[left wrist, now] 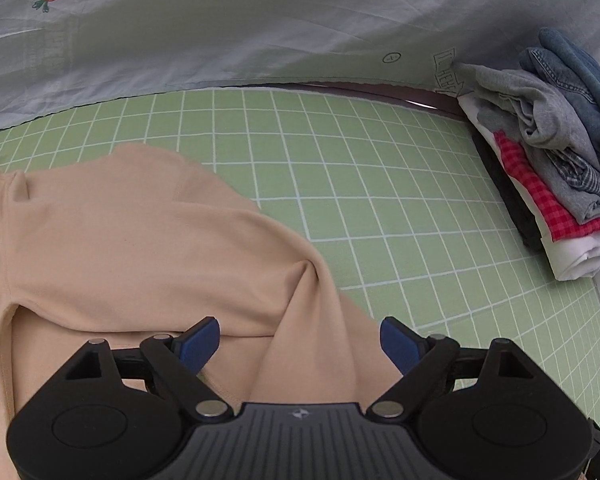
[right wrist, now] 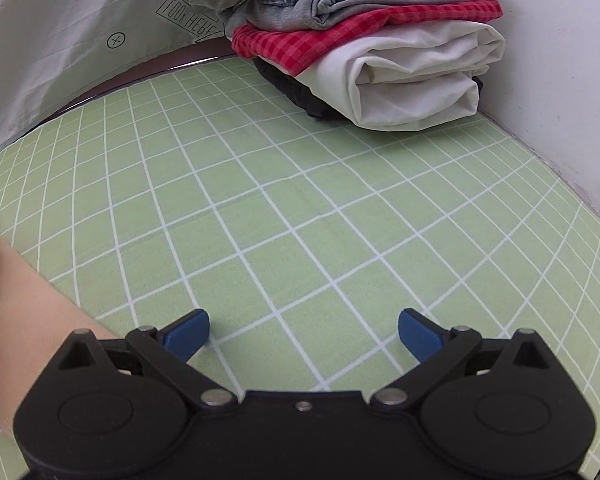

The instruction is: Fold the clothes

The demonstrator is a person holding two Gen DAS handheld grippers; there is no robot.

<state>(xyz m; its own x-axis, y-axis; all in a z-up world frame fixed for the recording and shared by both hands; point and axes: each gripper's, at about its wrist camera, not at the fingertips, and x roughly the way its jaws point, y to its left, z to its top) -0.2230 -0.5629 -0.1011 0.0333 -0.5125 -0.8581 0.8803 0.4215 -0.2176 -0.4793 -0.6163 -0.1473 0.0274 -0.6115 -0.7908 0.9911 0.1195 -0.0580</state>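
Note:
A peach-coloured garment (left wrist: 112, 248) lies rumpled on the green grid sheet (left wrist: 380, 184), filling the left and lower part of the left wrist view. My left gripper (left wrist: 300, 344) is open, its blue fingertips spread over a raised fold of the garment, gripping nothing. In the right wrist view the edge of the garment (right wrist: 24, 320) shows at the lower left. My right gripper (right wrist: 304, 334) is open and empty just above the bare green sheet (right wrist: 300, 200), to the right of the garment.
A stack of folded clothes (left wrist: 548, 160), with denim, grey, plaid, red check, white and dark items, sits at the sheet's far right; it also shows in the right wrist view (right wrist: 380, 48). A pale grey printed cloth (left wrist: 260, 20) hangs behind. A white wall (right wrist: 560, 80) bounds the right side.

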